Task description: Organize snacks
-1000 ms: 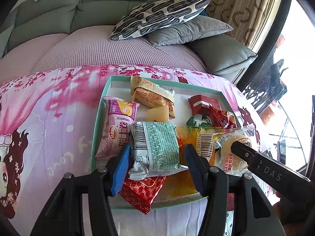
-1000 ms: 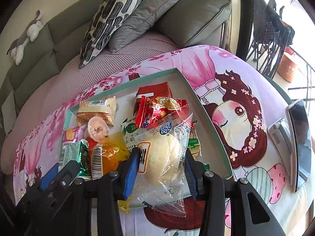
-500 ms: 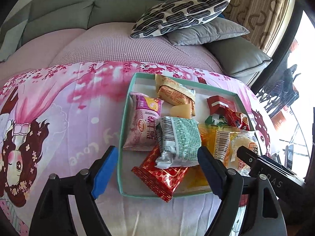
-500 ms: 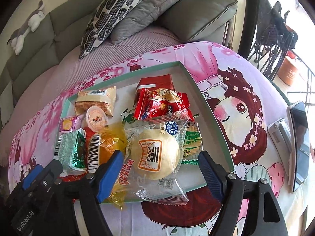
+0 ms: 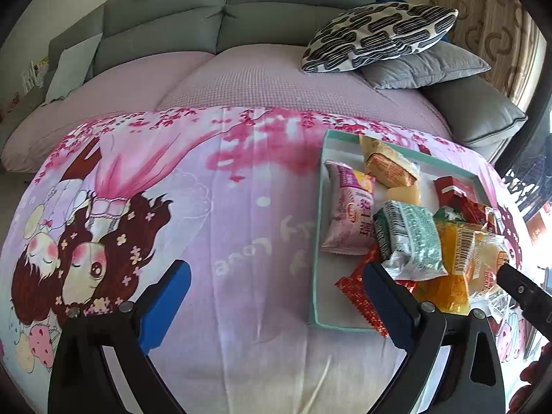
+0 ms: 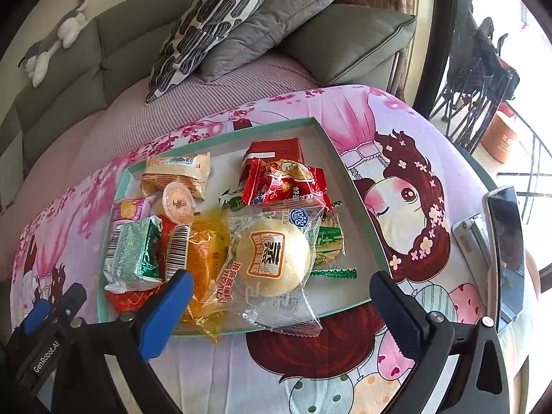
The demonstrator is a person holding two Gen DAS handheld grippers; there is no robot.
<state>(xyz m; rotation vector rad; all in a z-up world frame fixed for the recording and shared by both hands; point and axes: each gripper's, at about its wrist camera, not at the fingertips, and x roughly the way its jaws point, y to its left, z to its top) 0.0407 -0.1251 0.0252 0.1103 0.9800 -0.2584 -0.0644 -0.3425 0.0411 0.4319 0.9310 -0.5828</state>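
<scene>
A teal-rimmed tray (image 5: 317, 241) (image 6: 355, 186) on the pink cloth holds several snack packets. Among them are a green packet (image 5: 410, 238) (image 6: 132, 252), a pink packet (image 5: 348, 217), an orange one (image 6: 203, 252) and a clear-wrapped round bun (image 6: 272, 258). My left gripper (image 5: 276, 272) hangs over bare cloth left of the tray, its jaws opening with nothing between them. My right gripper (image 6: 281, 279) hovers at the tray's near edge, jaws opening. The bun packet lies loose between its fingers, and the pads do not touch it.
A pink cartoon-print cloth (image 5: 207, 207) covers the round table. A phone on a stand (image 6: 503, 252) sits at the table's right edge. Behind the table is a grey sofa (image 5: 172, 27) with cushions (image 5: 379, 34). A chair and railing stand at the far right.
Both grippers have spread wide. The left one let go of the green packet and swung left, off the tray. The right one released the bun packet, which now lies flat on the tray.
</scene>
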